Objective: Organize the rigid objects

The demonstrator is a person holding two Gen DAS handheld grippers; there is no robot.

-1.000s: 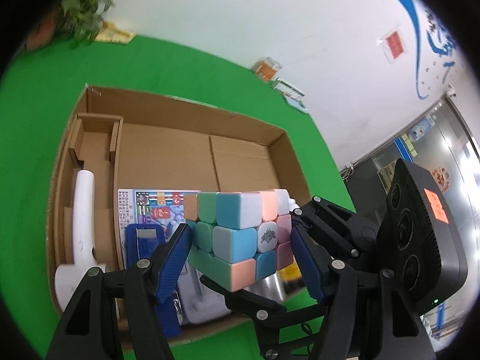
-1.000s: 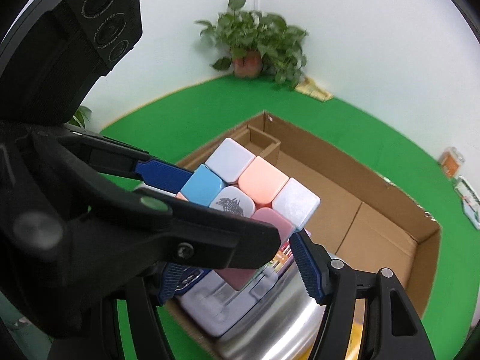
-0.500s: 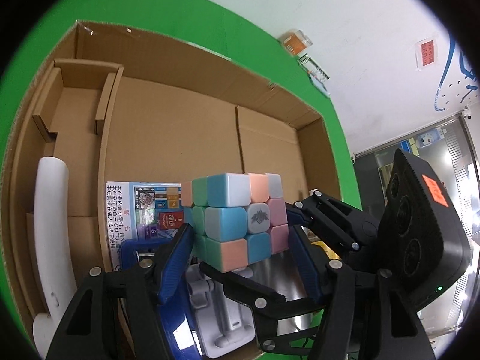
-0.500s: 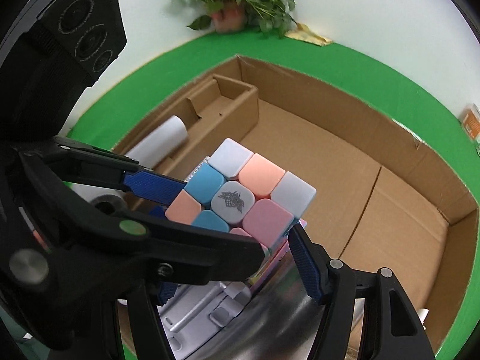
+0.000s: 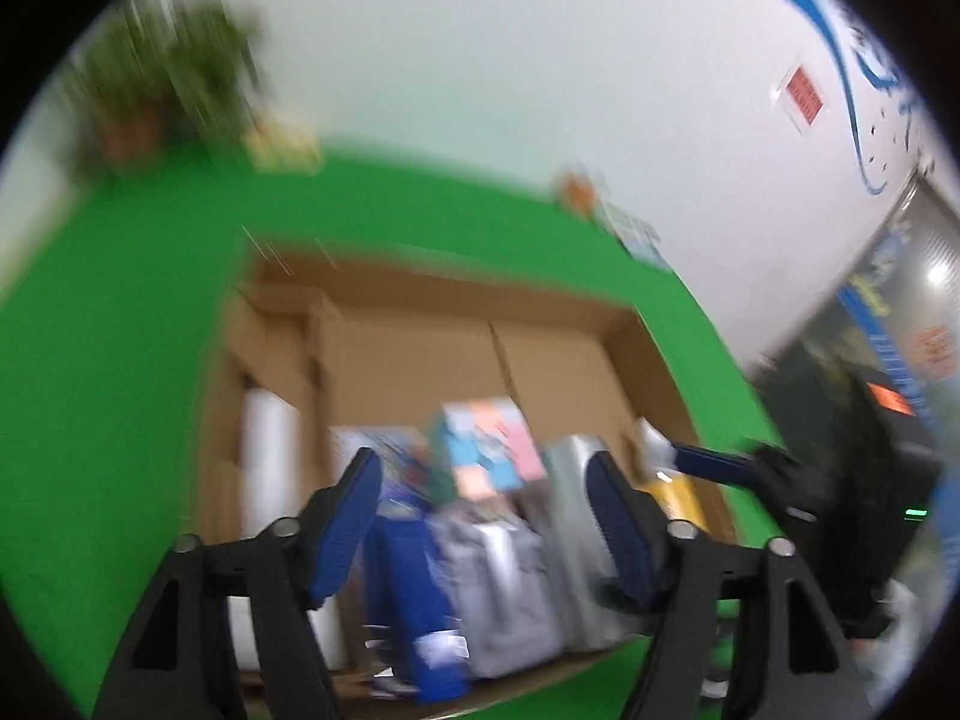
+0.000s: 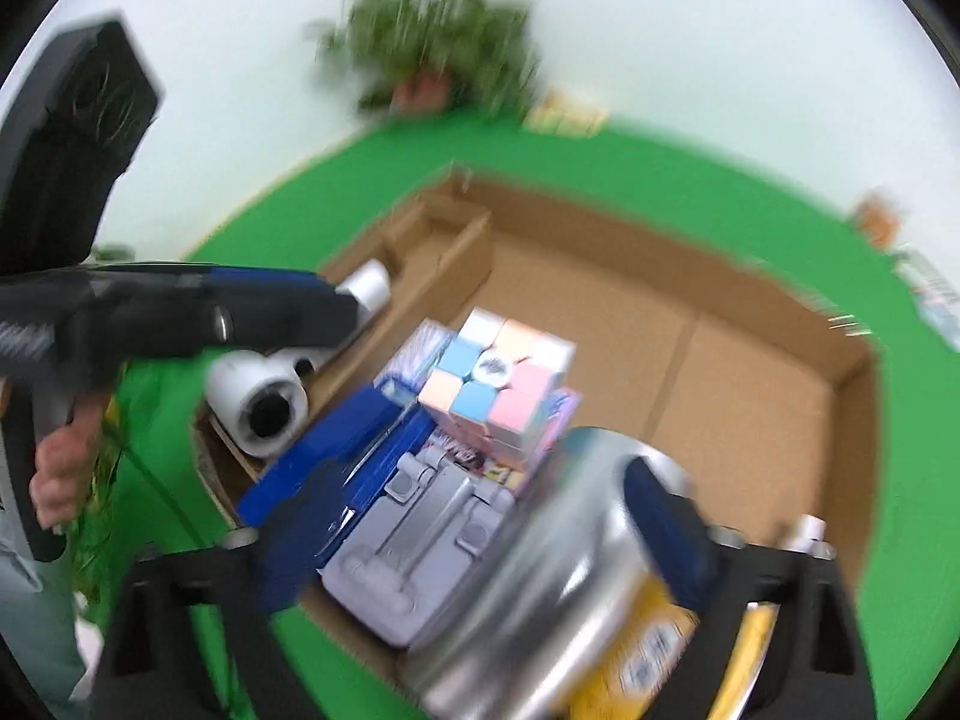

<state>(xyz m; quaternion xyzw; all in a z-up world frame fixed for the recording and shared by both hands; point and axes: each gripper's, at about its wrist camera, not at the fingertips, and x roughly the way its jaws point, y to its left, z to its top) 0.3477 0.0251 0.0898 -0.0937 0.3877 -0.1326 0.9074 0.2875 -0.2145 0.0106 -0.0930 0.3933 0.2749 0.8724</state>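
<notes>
Pastel cube [image 6: 501,375] rests in cardboard box [image 6: 750,360], beyond both tools [image 5: 486,516] [image 6: 480,534]; jaws just opened wide, empty.

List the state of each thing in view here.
Puzzle cube: released, resting on a printed box inside the cardboard box.
Left tool: open, jaws just widened, empty.
Right tool: open, jaws just widened, empty.
Metal can: lying in the box.
</notes>
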